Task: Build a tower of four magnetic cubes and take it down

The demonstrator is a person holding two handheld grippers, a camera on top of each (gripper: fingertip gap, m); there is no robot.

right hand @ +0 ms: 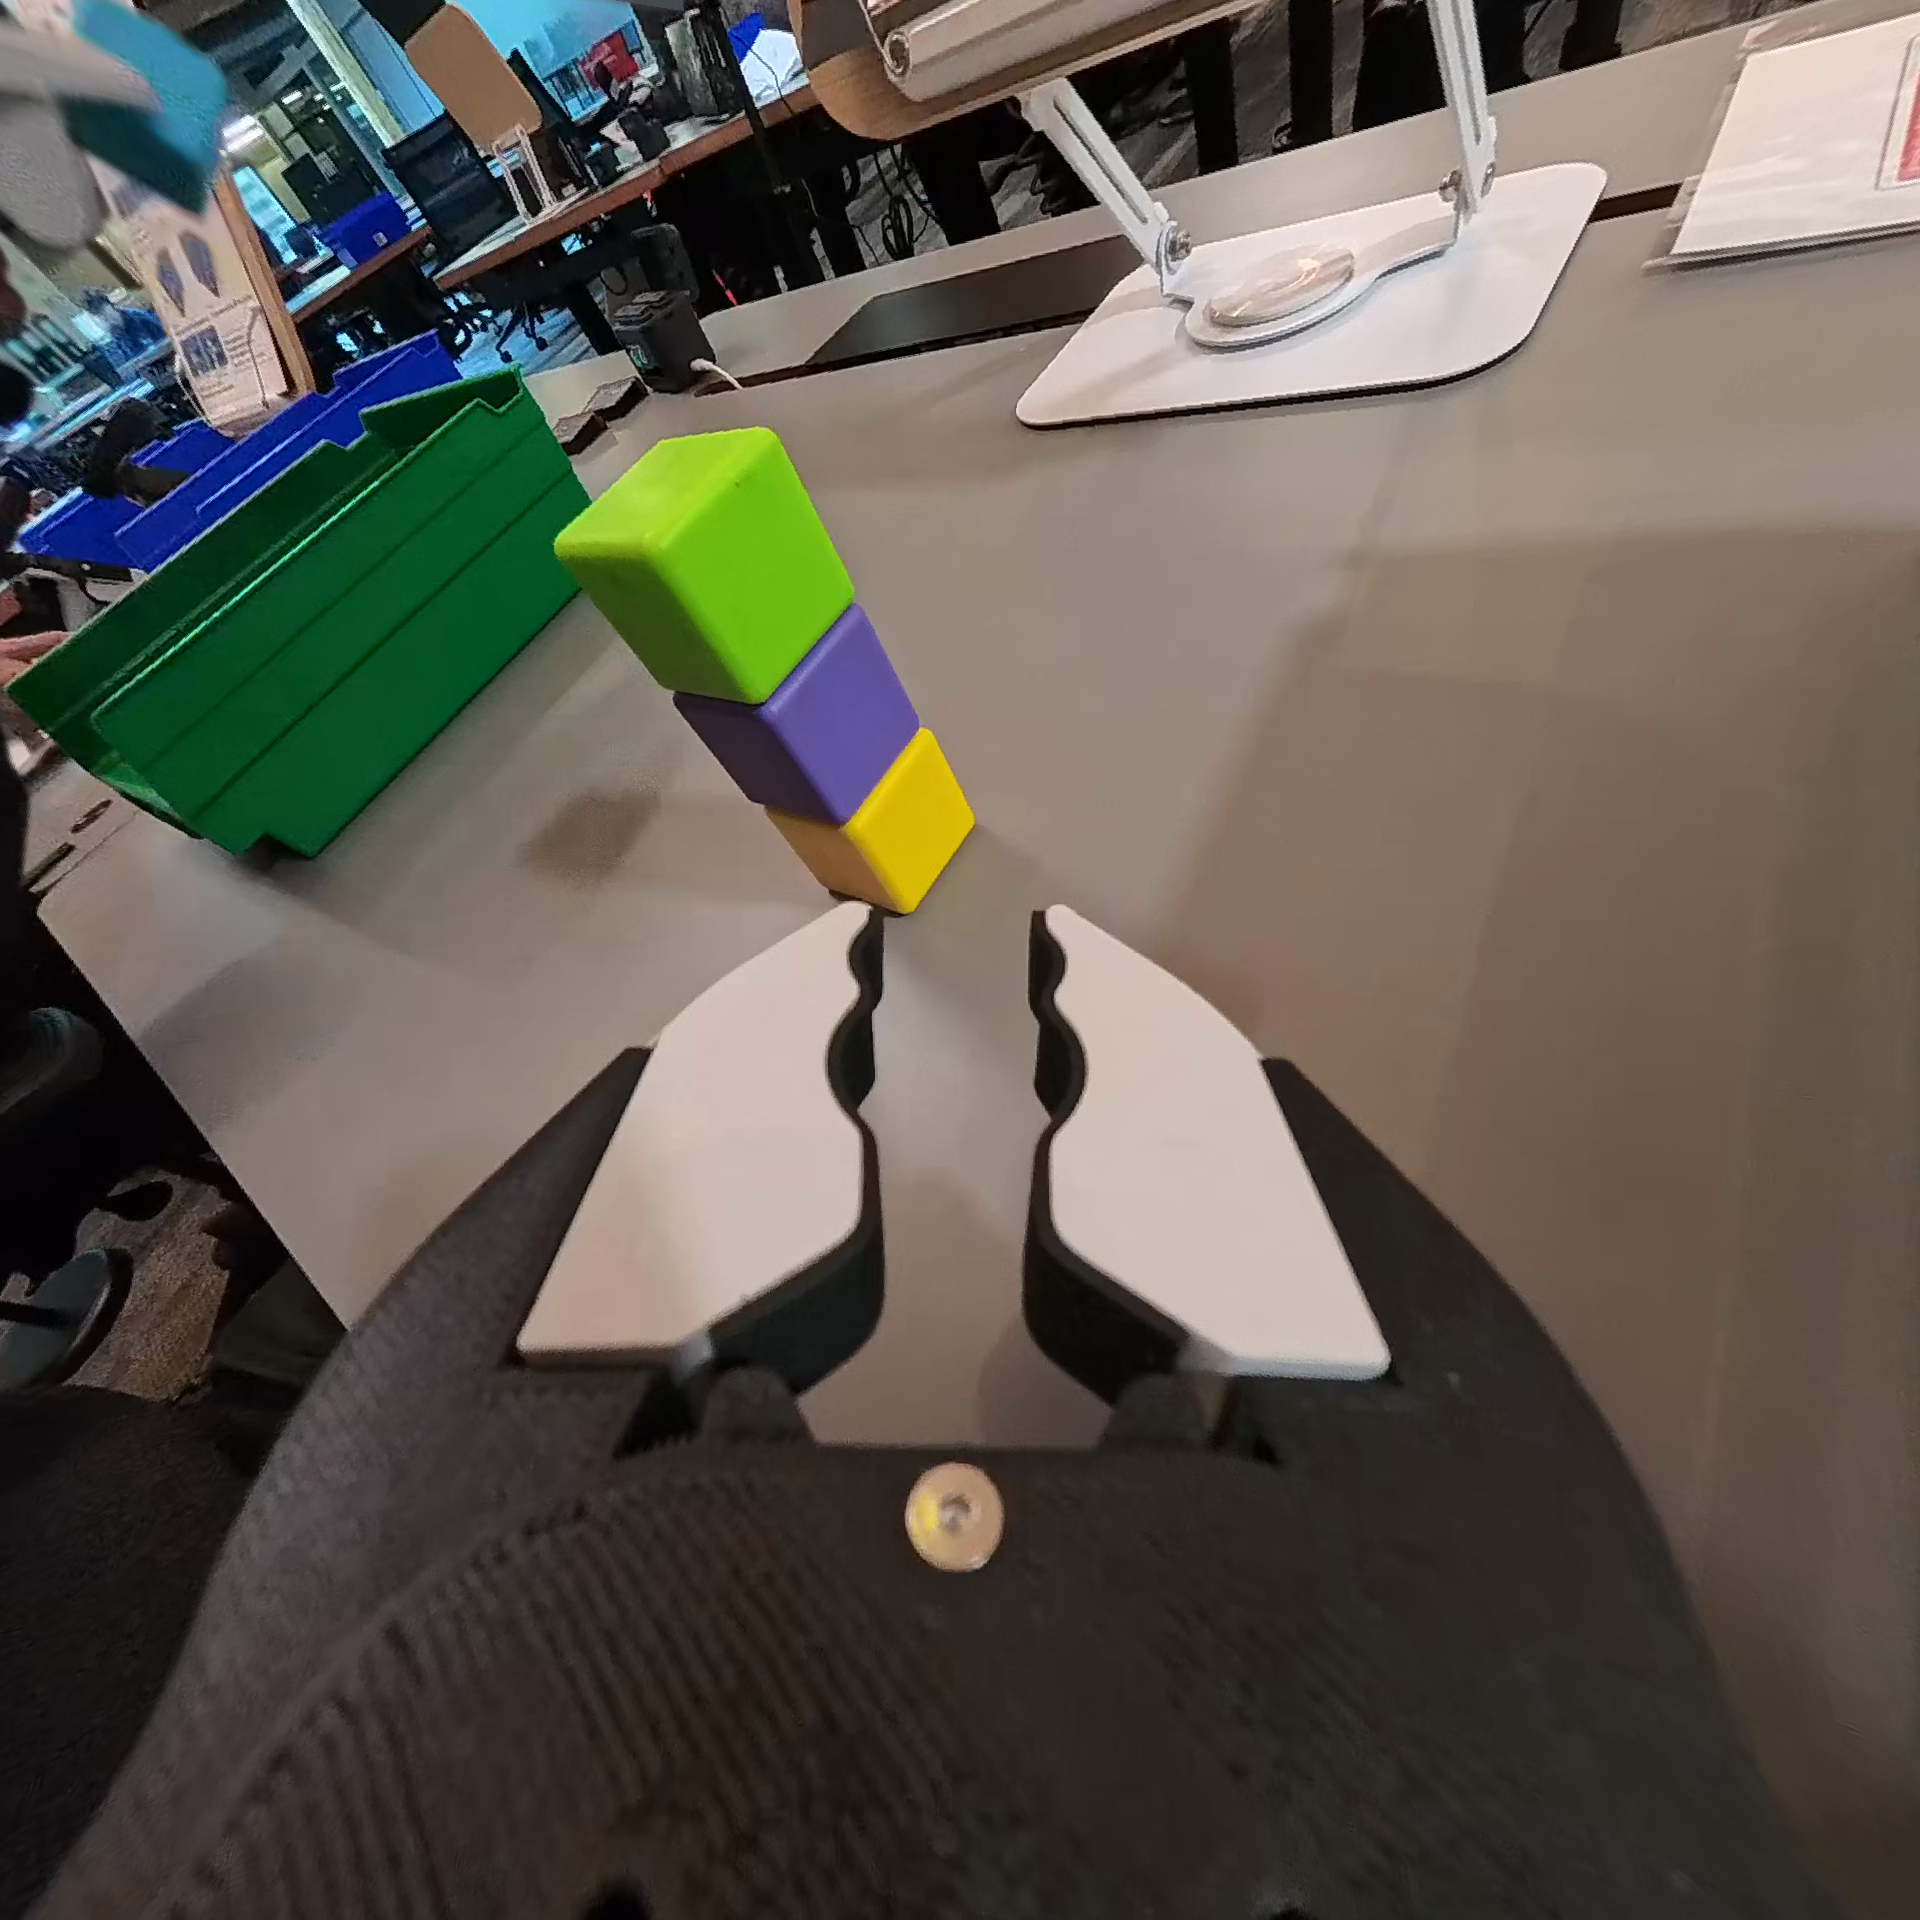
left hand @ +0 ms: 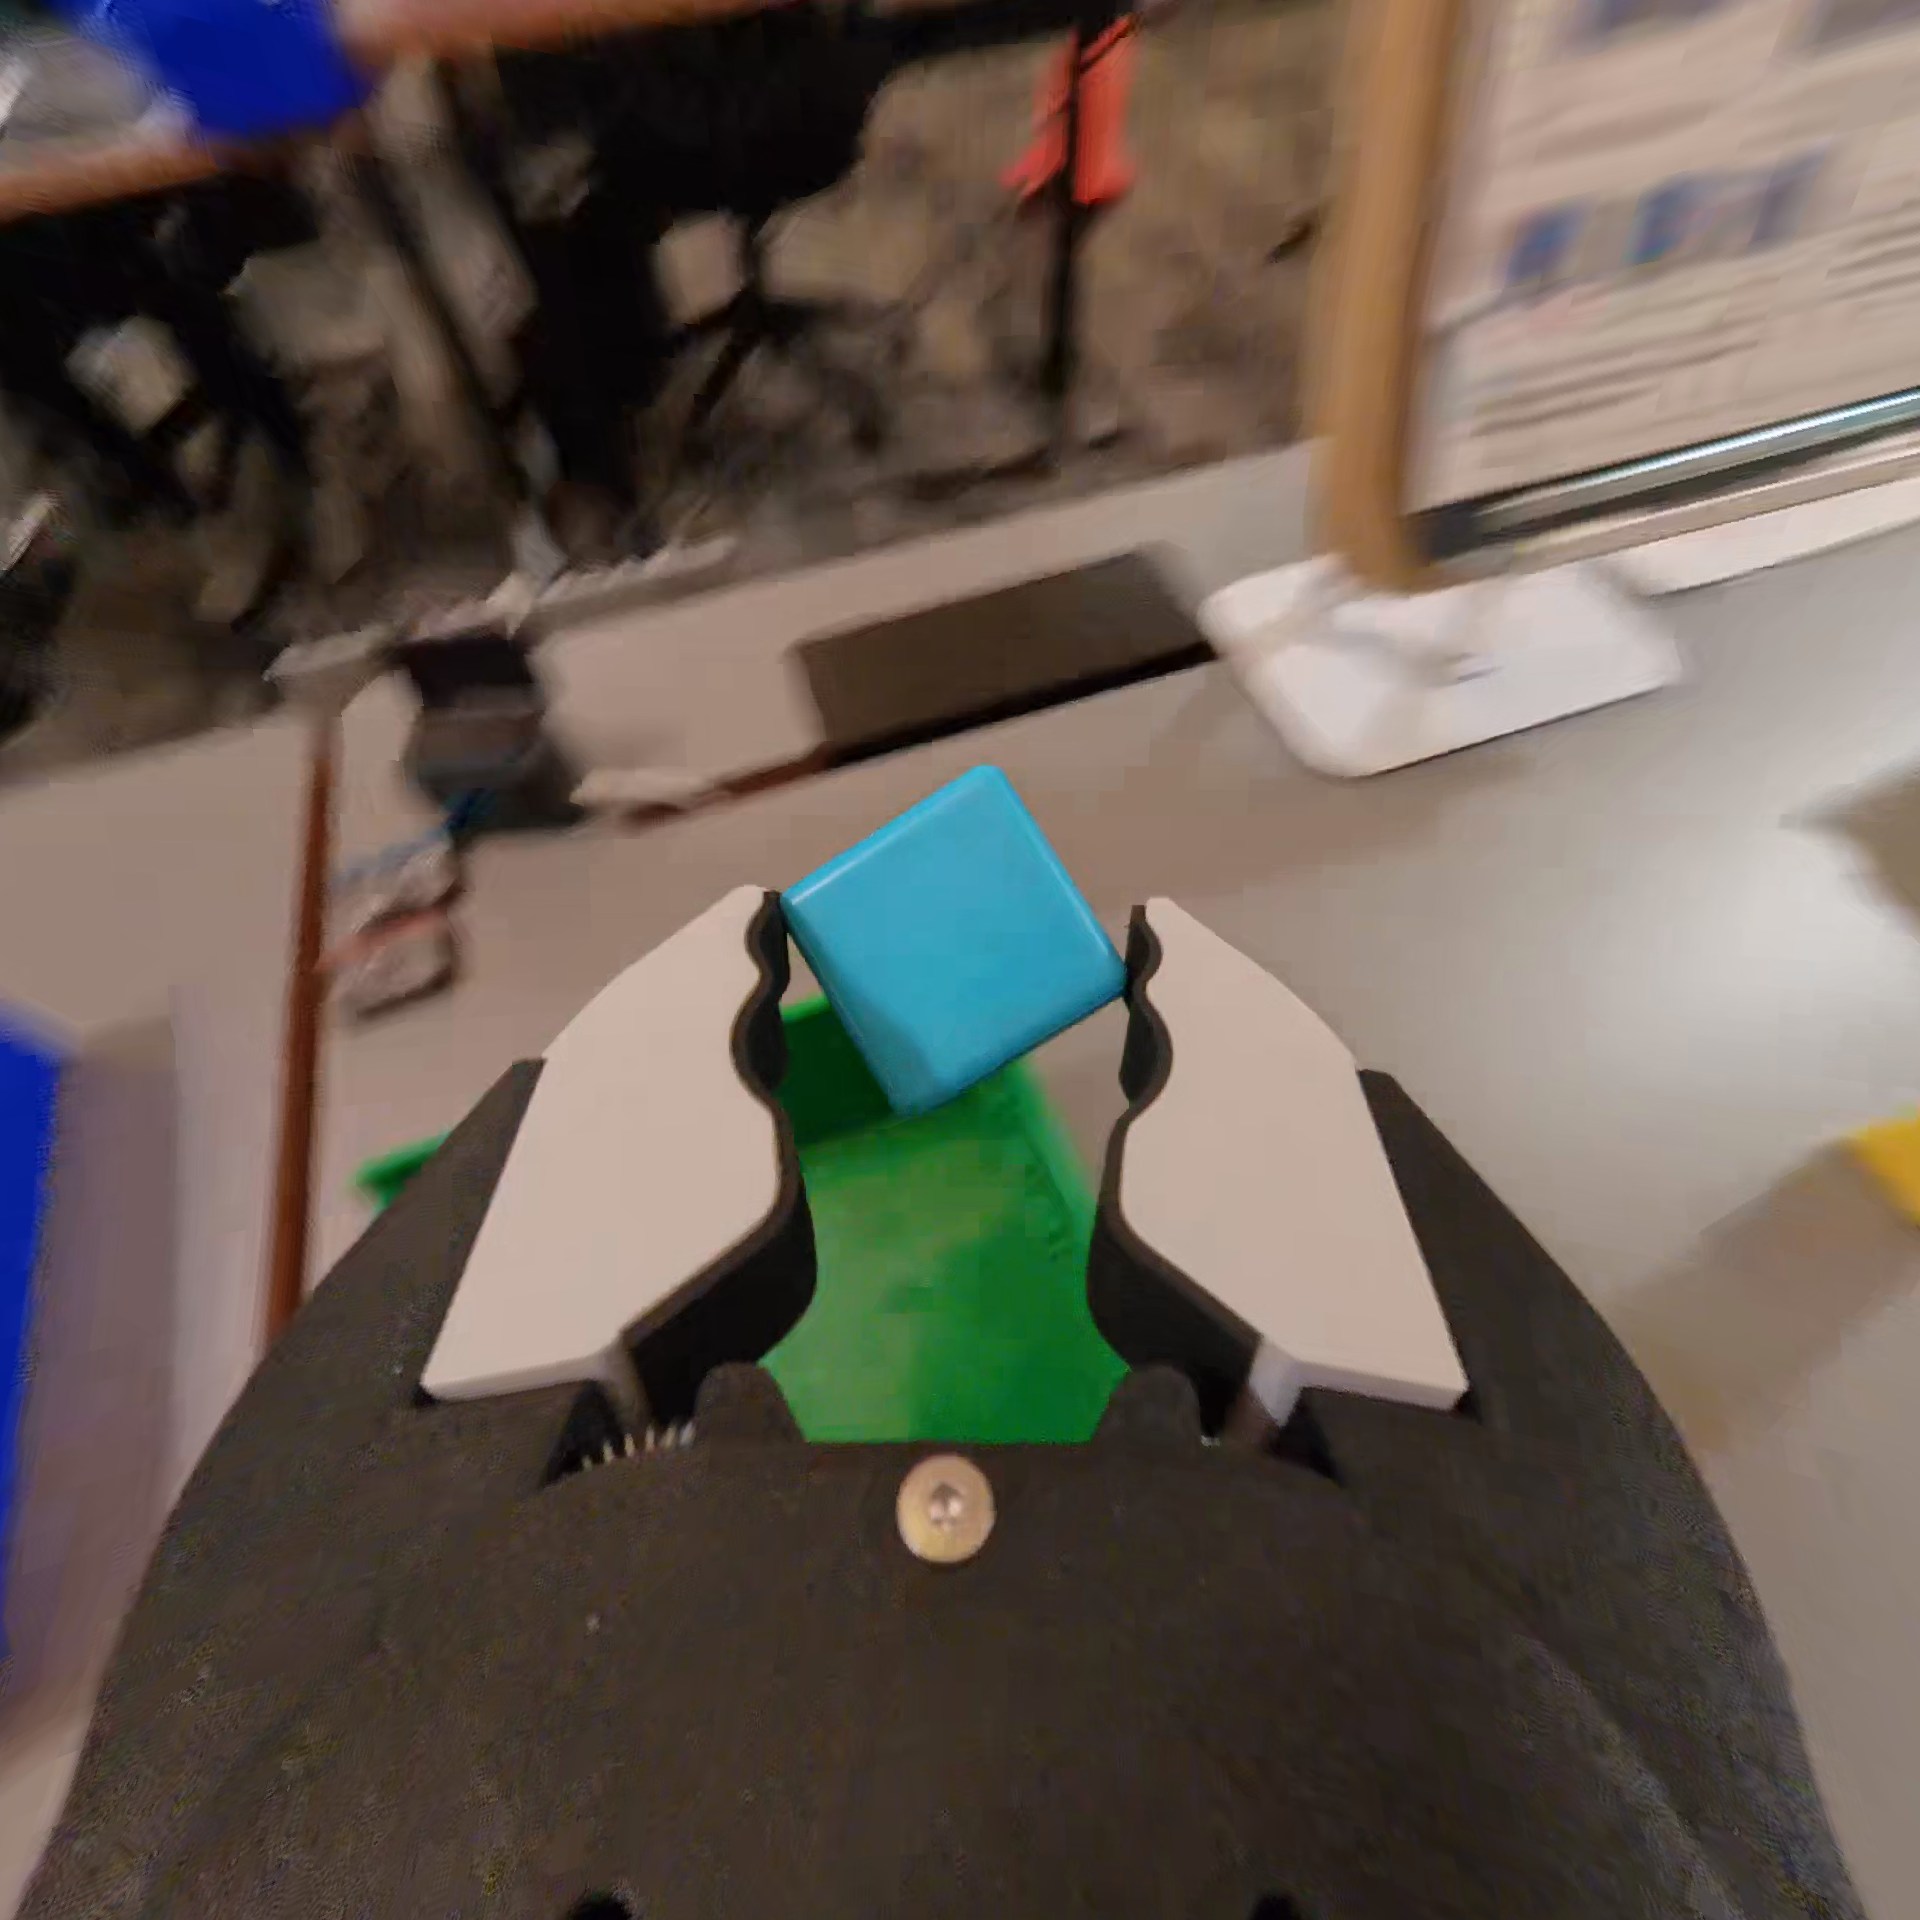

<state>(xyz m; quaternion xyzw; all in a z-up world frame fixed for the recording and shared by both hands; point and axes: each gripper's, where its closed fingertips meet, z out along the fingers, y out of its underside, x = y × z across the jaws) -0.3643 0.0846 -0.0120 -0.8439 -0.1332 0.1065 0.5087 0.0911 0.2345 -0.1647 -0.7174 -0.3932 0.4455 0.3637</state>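
Two tongs show: the left tongs [left hand: 951, 961] pinch a teal cube [left hand: 951, 935] at their tips, corner-on and tilted, above a green bin [left hand: 935, 1278]; the right tongs [right hand: 956, 935] stand part open and hold nothing, over the bench [right hand: 1351, 727]. Just ahead of them a stack rises: green cube [right hand: 712, 561] on purple cube [right hand: 810, 722] on yellow cube [right hand: 894, 821]. These cubes look light, stiff and smooth, likely slippery; flat opposite faces seem a surer hold than corners
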